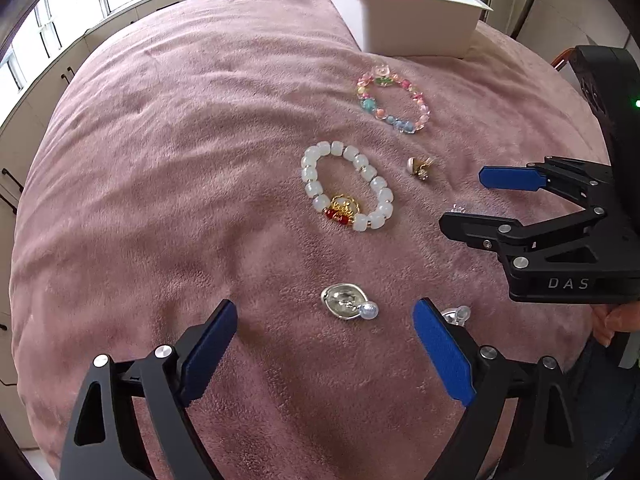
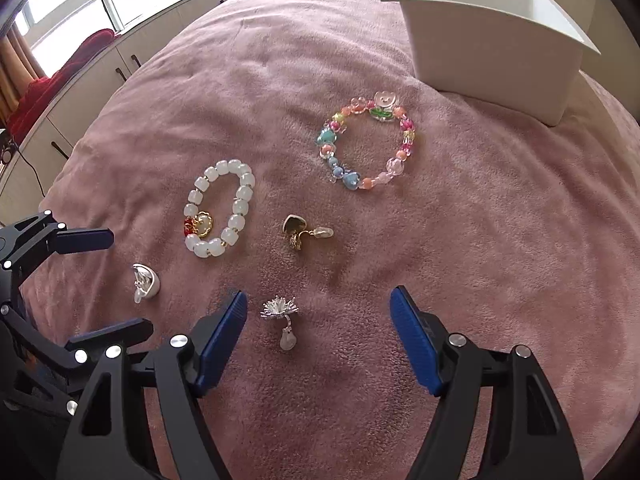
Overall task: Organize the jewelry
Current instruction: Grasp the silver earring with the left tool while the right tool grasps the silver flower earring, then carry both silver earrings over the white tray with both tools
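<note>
Jewelry lies on a pink plush cloth point(image 1: 160, 160). A white bead bracelet point(image 1: 346, 186) point(image 2: 219, 209) with a gold and red charm lies mid-cloth. A multicoloured bead bracelet point(image 1: 393, 103) point(image 2: 367, 144) lies near a white bin point(image 1: 404, 12) point(image 2: 492, 36). A gold earring point(image 1: 419, 167) point(image 2: 301, 231), a silver shell earring point(image 1: 349, 302) point(image 2: 146, 281) and a silver spiky flower earring point(image 2: 281, 318) lie nearer. My left gripper point(image 1: 324, 334) point(image 2: 108, 280) is open and empty, just short of the shell earring. My right gripper point(image 2: 318, 328) point(image 1: 464, 196) is open and empty, with the flower earring between its fingers.
White cabinets and windows point(image 1: 52, 40) run behind the cloth on the left. A red cloth heap point(image 2: 52, 80) lies on the cabinets. A person's hand point(image 1: 612, 320) holds the right gripper at the right edge.
</note>
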Motion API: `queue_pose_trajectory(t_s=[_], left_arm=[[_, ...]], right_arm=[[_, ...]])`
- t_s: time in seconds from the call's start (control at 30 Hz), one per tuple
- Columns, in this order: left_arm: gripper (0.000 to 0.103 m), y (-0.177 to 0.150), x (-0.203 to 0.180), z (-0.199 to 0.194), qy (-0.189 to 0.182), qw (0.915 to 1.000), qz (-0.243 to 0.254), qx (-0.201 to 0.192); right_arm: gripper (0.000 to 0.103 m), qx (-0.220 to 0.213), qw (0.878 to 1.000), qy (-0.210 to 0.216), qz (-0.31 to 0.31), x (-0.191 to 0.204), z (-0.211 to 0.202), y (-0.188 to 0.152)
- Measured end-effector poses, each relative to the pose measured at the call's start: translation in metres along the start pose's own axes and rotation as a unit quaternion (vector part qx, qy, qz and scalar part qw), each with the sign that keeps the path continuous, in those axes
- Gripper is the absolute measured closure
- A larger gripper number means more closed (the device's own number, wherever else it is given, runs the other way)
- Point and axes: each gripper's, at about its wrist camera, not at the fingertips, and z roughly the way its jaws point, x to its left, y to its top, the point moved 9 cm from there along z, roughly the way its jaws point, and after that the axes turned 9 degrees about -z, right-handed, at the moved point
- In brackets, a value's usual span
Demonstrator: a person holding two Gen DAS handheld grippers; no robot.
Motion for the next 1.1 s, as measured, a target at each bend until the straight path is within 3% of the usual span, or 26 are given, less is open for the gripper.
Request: queue_pose_trajectory(t_s=[0.23,0.43,0.5,0.6,0.73,1.1], left_arm=[[0.029,-0.003,0.01,0.007,0.008,0.9999,-0.01,-0.004],[0.047,-0.001,0.013,0.007,0.025,0.9996,0.0,-0.015],[0.06,0.0,0.017,0.005,0.023,0.9996,-0.004,-0.016],[0.077,0.002,0.023,0.004,0.02,0.9994,-0.022,-0.015],[0.088,0.003,0.03,0.002,0.003,0.9985,-0.053,-0.012],[0.092,0.008,0.028,-0.011,-0.007,0.9982,-0.057,-0.02]], right_arm=[[0.034,0.005,1.0,-0.017,-0.026,0.006,0.007,-0.004],[0.061,0.003,1.0,-0.003,-0.028,0.01,0.004,-0.01],[0.069,0.004,1.0,0.007,-0.019,0.012,0.003,-0.011],[0.079,0.003,1.0,0.028,-0.002,0.013,0.0,-0.011],[0.083,0.001,0.999,0.039,0.004,0.012,-0.005,-0.012],[0.083,-0.02,0.999,0.03,-0.015,0.019,-0.024,-0.001]])
